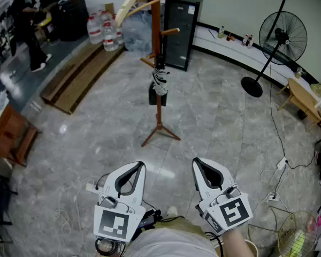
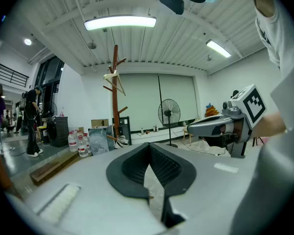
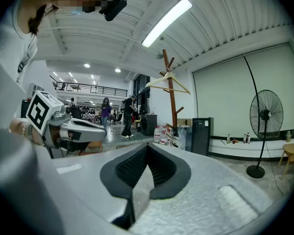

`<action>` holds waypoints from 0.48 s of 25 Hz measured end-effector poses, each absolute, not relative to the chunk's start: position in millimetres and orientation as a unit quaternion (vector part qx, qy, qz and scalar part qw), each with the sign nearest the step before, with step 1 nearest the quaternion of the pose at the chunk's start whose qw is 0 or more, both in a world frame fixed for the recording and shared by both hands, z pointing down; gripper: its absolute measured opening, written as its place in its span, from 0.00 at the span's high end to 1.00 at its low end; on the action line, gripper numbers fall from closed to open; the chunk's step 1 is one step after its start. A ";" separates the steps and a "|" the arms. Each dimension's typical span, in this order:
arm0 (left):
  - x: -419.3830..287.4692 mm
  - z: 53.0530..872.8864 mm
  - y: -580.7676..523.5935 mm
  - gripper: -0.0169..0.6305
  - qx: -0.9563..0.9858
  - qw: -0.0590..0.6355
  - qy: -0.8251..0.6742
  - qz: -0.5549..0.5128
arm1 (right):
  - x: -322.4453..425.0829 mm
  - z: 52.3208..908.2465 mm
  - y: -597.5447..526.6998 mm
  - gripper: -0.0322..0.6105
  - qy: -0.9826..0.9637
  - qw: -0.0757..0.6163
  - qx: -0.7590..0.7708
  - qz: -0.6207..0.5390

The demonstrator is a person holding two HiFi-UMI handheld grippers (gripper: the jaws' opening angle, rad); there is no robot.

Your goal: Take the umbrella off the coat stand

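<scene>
A wooden coat stand (image 1: 156,47) rises from the grey stone floor ahead of me. A folded black-and-white striped umbrella (image 1: 160,82) hangs from a low peg against its pole. Both grippers are held low and near me, well short of the stand. My left gripper (image 1: 141,165) is shut with nothing in it, and my right gripper (image 1: 196,161) beside it is shut and empty too. In the left gripper view the stand (image 2: 115,97) and umbrella (image 2: 120,139) are far beyond the closed jaws. The right gripper view shows the umbrella (image 3: 173,141) equally distant.
A wooden hanger (image 1: 136,1) hangs high on the stand. Behind it are a black cabinet (image 1: 179,31), water bottles (image 1: 104,31) and floor planks (image 1: 80,74). A standing fan (image 1: 281,36), a wooden chair (image 1: 305,98) and cables (image 1: 278,165) lie to the right. A person (image 1: 27,25) stands far left.
</scene>
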State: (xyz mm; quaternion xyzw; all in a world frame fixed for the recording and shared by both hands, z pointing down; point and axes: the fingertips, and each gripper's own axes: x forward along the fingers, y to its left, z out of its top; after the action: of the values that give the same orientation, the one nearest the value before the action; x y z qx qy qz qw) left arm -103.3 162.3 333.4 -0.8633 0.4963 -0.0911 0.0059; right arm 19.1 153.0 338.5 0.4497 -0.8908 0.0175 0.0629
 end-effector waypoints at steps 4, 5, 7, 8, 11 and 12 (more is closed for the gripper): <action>-101.4 335.5 161.7 0.95 -0.863 0.001 0.497 -0.090 | 20.1 339.9 151.5 0.96 -0.891 0.061 0.449 0.018; -101.2 335.6 162.0 0.95 -0.863 0.001 0.497 -0.090 | 20.2 339.9 151.7 0.96 -0.891 0.061 0.449 0.018; -101.5 335.7 162.7 0.95 -0.863 0.001 0.498 -0.089 | 20.0 339.7 152.5 0.96 -0.892 0.061 0.448 0.018; -101.7 335.9 162.9 0.95 -0.862 0.002 0.498 -0.090 | 19.7 339.8 152.9 0.96 -0.892 0.061 0.448 0.017; -101.8 336.6 162.6 0.95 -0.863 0.002 0.498 -0.089 | 20.3 340.5 152.0 0.96 -0.891 0.060 0.449 0.019; -101.5 336.6 162.4 0.95 -0.862 0.001 0.499 -0.088 | 21.4 340.5 151.3 0.96 -0.890 0.059 0.451 0.020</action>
State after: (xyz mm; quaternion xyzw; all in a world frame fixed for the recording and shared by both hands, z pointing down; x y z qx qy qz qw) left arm -101.5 162.4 336.6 -0.8621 0.4990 -0.0879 0.0012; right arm 21.4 151.3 340.5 0.4513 -0.8902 0.0204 0.0585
